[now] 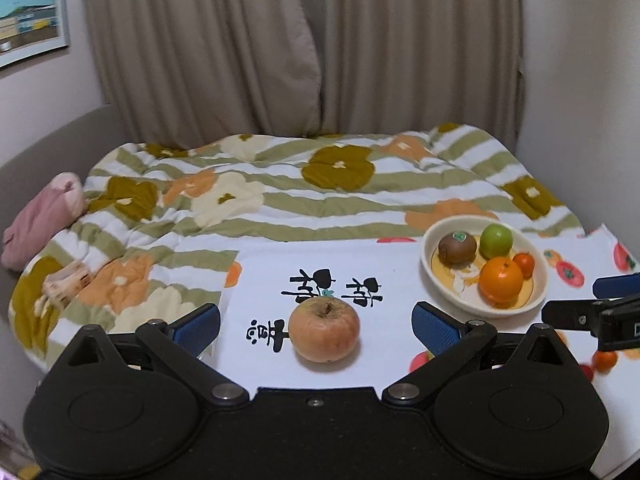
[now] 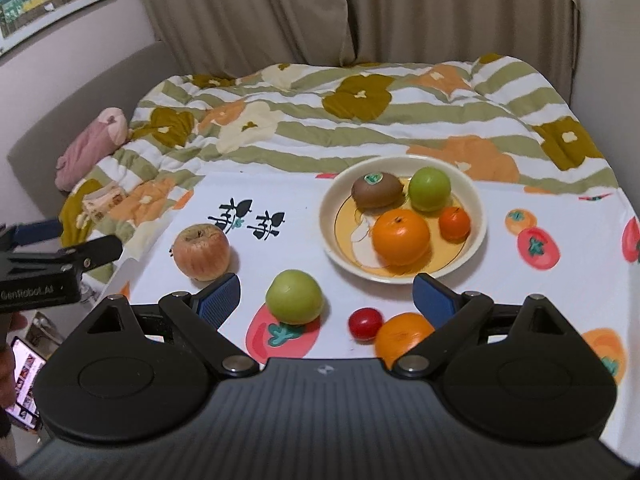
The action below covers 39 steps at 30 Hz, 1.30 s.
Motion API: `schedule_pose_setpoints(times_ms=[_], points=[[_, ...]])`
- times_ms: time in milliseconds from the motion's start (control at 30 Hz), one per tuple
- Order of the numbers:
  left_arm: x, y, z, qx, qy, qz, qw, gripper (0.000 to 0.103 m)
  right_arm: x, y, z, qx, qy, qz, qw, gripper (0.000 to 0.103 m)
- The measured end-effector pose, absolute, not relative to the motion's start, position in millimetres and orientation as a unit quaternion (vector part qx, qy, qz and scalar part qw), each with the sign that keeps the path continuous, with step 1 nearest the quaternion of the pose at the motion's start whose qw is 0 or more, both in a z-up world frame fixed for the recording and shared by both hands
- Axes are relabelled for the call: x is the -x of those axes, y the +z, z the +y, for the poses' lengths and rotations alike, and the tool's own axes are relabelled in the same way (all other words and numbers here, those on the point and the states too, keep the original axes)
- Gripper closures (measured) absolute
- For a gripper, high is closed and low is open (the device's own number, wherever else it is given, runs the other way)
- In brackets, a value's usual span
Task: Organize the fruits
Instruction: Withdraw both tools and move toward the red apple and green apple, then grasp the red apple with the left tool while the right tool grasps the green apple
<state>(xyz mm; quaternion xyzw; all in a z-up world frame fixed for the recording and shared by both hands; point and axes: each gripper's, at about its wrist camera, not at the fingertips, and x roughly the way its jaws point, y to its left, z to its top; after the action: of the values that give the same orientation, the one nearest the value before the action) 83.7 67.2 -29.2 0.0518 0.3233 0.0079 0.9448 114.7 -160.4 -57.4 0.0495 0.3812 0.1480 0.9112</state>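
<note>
Orange round fruit (image 2: 400,338) near the right gripper (image 2: 326,300) was half hidden by its finger. Both grippers, left (image 1: 316,326) too, stood wide open, empty; red-yellow apple (image 1: 324,328) lay left of the cream bowl (image 1: 536,280).

Four fruits in bowl (image 2: 476,216), four outside

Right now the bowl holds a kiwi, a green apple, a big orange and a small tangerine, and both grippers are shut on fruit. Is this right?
The bowl contents are right: kiwi, green apple, big orange, small tangerine. The grippers are wrong: each wrist view shows the left gripper and right gripper open, holding nothing.
</note>
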Motion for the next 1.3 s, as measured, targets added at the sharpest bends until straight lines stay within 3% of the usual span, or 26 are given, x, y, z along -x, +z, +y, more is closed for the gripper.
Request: schedule_pose_setpoints(times_ms=[833, 1200, 1267, 1300], points=[[-180.9, -130.8, 99.2, -0.123, -0.155, 0.385, 0.901, 0.002, -151.8, -156.1, -75.7, -0.057, 0.049, 0.411, 0.909, 0.003], [-199.8, -148.9, 102.7, -0.099, -0.173, 0.418, 0.887, 0.01, -163.5, -170.3, -75.9, -0.072, 0.025, 0.419, 0.905, 0.013], [-201.3, -151.1, 102.1, -0.096, -0.178, 0.424, 0.883, 0.023, -164.3, -170.4, -76.1, -0.073, 0.024, 0.421, 0.904, 0.015], [-201.8, -152.0, 101.7, -0.099, -0.176, 0.425, 0.883, 0.024, -164.3, -170.1, -76.2, -0.073, 0.024, 0.421, 0.904, 0.015]])
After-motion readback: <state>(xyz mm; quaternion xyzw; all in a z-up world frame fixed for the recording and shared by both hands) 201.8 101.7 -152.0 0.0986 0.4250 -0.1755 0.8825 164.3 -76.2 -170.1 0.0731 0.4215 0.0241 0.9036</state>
